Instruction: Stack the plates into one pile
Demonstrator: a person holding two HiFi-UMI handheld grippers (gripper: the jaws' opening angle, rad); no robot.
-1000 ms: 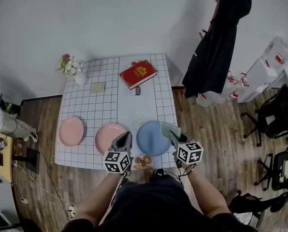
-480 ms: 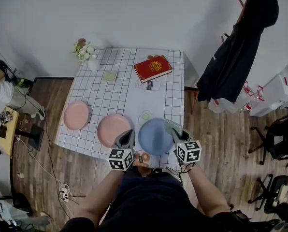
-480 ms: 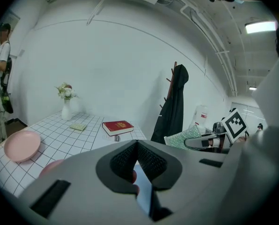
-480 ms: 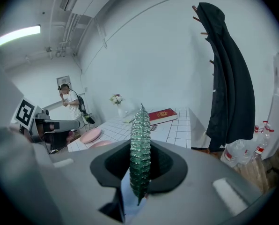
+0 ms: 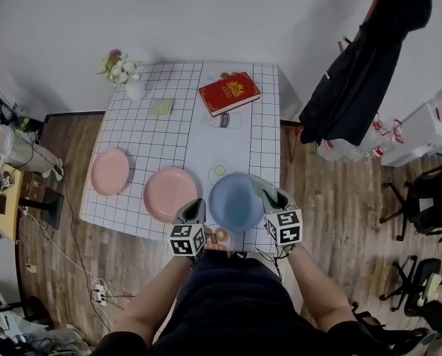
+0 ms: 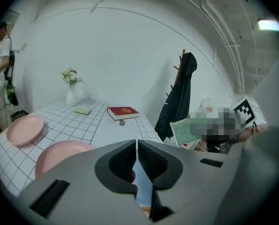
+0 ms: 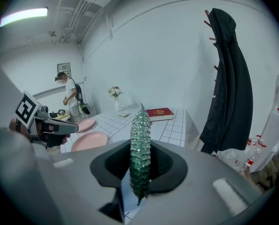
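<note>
head view: gridded table (image 5: 156, 145); wood floor (image 5: 334, 196)

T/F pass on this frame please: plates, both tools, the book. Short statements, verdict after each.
1. Three plates lie singly on the table: the left pink plate, the middle pink plate and the blue plate. True.
2. The left tool is open wide. False: its jaws are together with nothing between them.
3. The right tool grips a green ribbed glass piece held on edge. True.
4. The red book rests on the blue plate. False: it lies on the far part of the table, apart from all the plates.
5. The blue plate sits on the middle pink plate. False: they lie side by side with a gap between them.
</note>
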